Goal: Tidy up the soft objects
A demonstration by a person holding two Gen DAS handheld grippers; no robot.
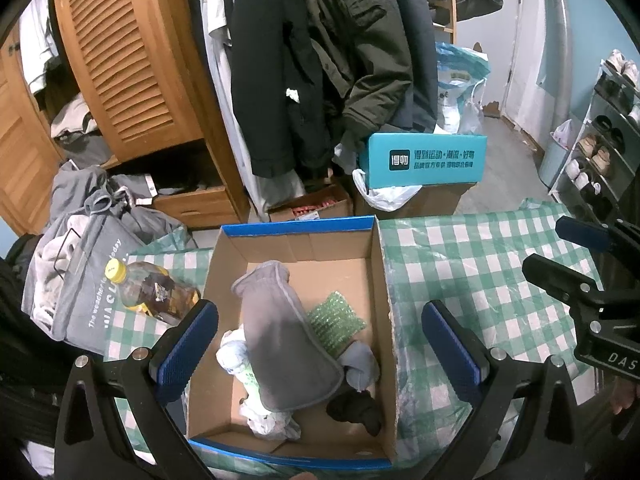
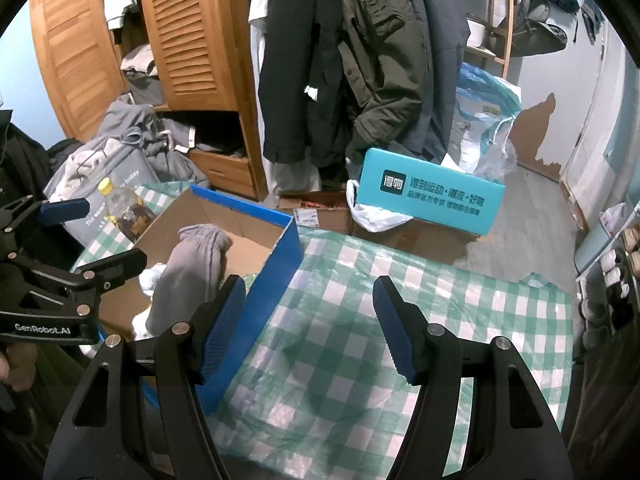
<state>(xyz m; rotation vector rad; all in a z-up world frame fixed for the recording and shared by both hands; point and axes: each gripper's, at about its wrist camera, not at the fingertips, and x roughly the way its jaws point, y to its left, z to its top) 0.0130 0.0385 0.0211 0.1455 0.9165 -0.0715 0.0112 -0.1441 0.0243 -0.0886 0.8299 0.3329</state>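
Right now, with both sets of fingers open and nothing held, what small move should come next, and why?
Probably pull both grippers back and finish. The cardboard box already holds the grey cloth, green sponge and dark sock, and no soft item shows on the checked tablecloth beside it. The left gripper hangs open over the box, the right gripper open over bare cloth.

The left wrist view looks steeply down, close over the open cardboard box (image 1: 296,248). The right wrist view faces down onto the checked desk (image 2: 360,320) beside it. Both share that box, the desk (and the wardrobe (image 1: 132,60) beyond).
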